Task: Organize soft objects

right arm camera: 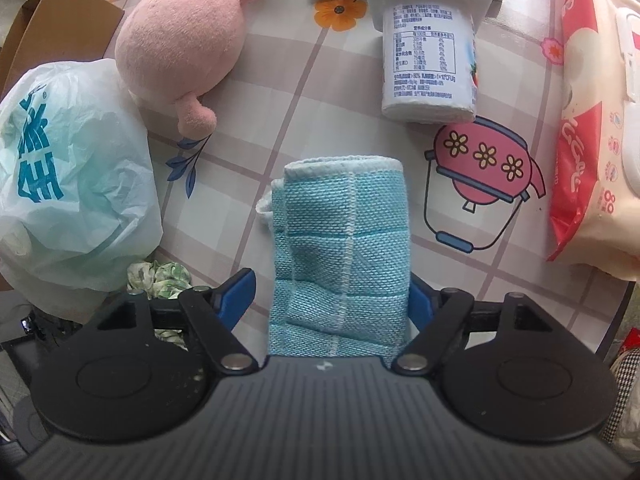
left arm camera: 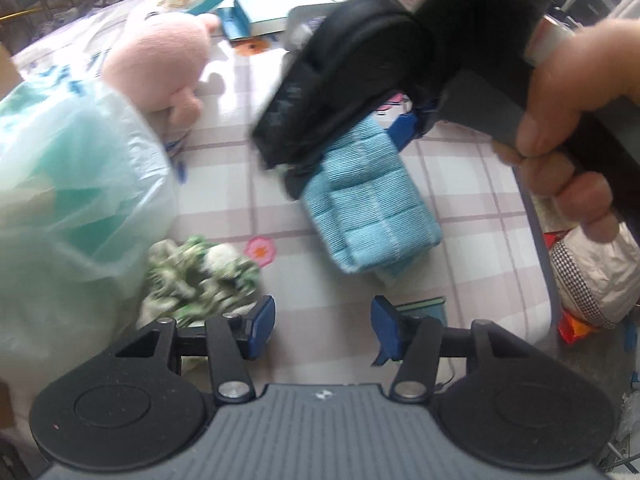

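Blue towel [right arm camera: 340,248], folded into a long pad, lies mid-tabletop [right arm camera: 280,80] w/ its near end between my right gripper [right arm camera: 332,292] fingers. Right wrist view: fingers apart; left pad stands clear of the cloth, right pad is at its edge, can't tell if touching. So no clamp yet, I judge. Pink plush [right arm camera: 184,52] far left, plastic bag [right arm camera: 72,176] left, green scrunchie [right arm camera: 158,274] near left; yogurt cup [right arm camera: 430,60] far right of towel, wipes pack [right arm camera: 596,120] at right edge.

Left wrist view: left gripper [left arm camera: 323,330] fingers apart, nothing between them, over bare tabletop. Right gripper sits over the towel's far end; a hand [left arm camera: 576,128] holds it. Scrunchie just left of my left fingers.

Step in hand, I'd say: grabbing the towel. Next: close on it squarely, lift w/o unfolding it.
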The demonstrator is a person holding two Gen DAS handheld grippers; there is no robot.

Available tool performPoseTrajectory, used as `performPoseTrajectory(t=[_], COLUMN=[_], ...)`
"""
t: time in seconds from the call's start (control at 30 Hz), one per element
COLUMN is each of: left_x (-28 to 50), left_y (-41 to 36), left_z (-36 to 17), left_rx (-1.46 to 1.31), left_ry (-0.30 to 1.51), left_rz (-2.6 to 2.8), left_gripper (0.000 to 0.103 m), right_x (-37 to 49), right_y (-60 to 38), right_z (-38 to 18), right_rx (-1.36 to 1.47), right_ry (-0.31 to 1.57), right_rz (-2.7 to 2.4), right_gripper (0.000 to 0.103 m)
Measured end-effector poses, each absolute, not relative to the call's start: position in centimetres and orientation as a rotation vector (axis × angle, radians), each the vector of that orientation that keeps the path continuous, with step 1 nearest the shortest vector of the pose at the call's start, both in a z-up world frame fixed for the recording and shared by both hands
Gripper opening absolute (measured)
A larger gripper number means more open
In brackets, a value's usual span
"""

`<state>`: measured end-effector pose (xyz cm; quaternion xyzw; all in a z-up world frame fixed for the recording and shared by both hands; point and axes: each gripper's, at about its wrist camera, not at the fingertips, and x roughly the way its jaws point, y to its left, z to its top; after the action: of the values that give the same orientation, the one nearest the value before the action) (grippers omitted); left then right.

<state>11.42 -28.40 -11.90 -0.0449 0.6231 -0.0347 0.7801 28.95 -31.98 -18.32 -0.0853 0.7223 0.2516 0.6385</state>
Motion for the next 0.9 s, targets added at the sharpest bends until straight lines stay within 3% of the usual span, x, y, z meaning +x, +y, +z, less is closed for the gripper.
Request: performPoseTrajectory(t=[0.2, 0.4, 0.5, 0.67, 0.73, 0.9], left_x=[9.8, 10.2, 11.1, 12.3, 12.7, 13.3], left_y=[-26.3, -25.2, -25.0, -25.8, -25.8, -25.5], left_z=[-11.2, -11.0, -11.3, -13.2, -13.7, -14.7], left_rx=[-0.069, -0.025, -0.012, 0.003, 0.009, 0.019], left_ry=[1.363, 1.34, 1.335, 1.37, 1.38, 1.395], left_rz=[0.019, 0.078, 0.088, 0.094, 0.116, 0.169], left_gripper=[0.058, 0.064, 0.074, 0.075, 0.073, 0.055], right_x=[28.8, 29.5, 29.8, 30.0, 30.1, 30.2], right_y=[-33.0, -35.1, -36.8, -39.4, -40.1, -40.7], right_z=[-17.5, -16.9, -16.4, -16.2, -16.1, -15.9], right_rx=[-0.229, -0.185, -0.151, -0.089, -0.064, -0.031], right_ry=[1.609, 1.606, 1.612, 1.622, 1.62, 1.614], right_rz=[0.552, 0.55, 0.533, 0.479, 0.481, 0.494], right_gripper=[0.045, 0.026, 0.025, 0.024, 0.024, 0.028])
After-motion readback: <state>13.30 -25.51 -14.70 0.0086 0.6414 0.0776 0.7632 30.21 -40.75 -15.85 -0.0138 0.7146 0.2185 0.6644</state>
